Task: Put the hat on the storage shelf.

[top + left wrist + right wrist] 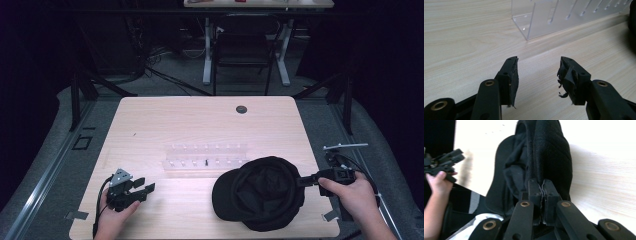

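A black cap (260,192) lies upside down on the wooden table (200,120) at the front right, its brim toward the left. My right gripper (302,181) is shut on the cap's rim at its right side; in the right gripper view the jaws pinch the black fabric (549,152) with the gripper (543,185) closed tight. My left gripper (142,191) rests near the front left of the table, open, with nothing between its fingers (511,75); in the left gripper view the gripper (537,61) faces a clear acrylic rack (564,15).
A clear acrylic rack (205,156) with slots stands in the middle of the table, a small dark item in it. A round cable hole (241,109) is near the far edge. A chair (242,50) and desk legs stand beyond the table.
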`<move>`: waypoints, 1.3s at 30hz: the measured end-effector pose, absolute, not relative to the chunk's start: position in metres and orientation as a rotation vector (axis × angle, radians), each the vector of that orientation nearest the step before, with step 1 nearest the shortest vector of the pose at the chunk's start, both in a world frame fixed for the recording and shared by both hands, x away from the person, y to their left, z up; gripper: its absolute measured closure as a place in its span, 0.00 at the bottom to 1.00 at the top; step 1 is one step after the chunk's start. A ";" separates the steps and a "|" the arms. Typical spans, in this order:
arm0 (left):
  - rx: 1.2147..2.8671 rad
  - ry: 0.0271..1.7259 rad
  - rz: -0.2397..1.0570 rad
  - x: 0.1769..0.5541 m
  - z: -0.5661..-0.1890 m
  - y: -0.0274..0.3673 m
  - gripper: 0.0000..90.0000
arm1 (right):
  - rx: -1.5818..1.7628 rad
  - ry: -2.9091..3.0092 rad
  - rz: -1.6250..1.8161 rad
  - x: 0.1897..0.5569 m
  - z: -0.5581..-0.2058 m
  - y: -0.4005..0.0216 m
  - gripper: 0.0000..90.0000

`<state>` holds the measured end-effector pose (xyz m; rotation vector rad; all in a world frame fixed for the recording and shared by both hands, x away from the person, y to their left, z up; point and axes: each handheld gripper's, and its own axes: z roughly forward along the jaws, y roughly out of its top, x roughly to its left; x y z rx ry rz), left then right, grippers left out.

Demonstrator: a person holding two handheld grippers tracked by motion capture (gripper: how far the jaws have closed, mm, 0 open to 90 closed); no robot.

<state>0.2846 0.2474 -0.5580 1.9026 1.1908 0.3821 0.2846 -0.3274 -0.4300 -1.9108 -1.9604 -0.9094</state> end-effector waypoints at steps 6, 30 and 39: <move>1.907 1.190 0.380 0.285 -0.558 0.247 0.55 | -1.878 -1.919 -0.978 0.284 -0.424 -0.324 0.97; 1.903 1.185 0.380 0.284 -0.558 0.245 0.55 | -1.716 -1.751 -1.251 0.286 -0.388 -0.303 0.98; 1.888 1.164 0.367 0.282 -0.553 0.241 0.55 | -1.721 -1.782 -1.295 0.285 -0.368 -0.298 0.98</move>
